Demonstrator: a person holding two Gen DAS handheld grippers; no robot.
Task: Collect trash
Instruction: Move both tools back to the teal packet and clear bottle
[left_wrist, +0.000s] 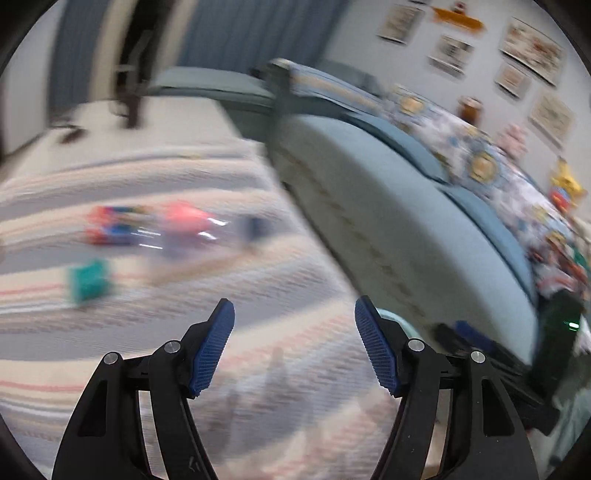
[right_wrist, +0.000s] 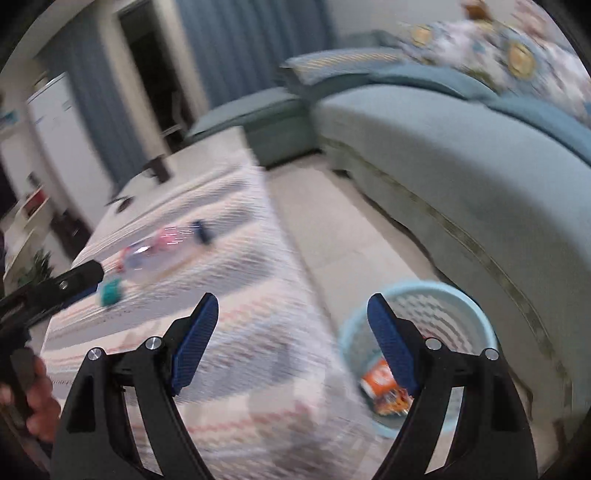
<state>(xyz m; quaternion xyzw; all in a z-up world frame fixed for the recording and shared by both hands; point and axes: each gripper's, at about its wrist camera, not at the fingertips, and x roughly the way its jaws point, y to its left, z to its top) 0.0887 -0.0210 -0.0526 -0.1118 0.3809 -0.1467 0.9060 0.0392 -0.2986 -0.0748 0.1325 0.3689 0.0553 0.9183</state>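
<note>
Both empty, wide open: left gripper nearer to plastic bottle, lying crosswise, far-left; right gripper farther.

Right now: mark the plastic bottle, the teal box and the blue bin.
plastic bottle (right_wrist: 159, 254), right wrist view, clear body.
teal box (left_wrist: 89, 281), left wrist view, front face.
blue bin (right_wrist: 424, 291), right wrist view, far rim.

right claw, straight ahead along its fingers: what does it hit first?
Probably the striped woven cloth covering the low table. The open, empty right claw points at that cloth's right edge; the light blue plastic basket sits right of that line. Motion blur leaves depth uncertain.
</note>
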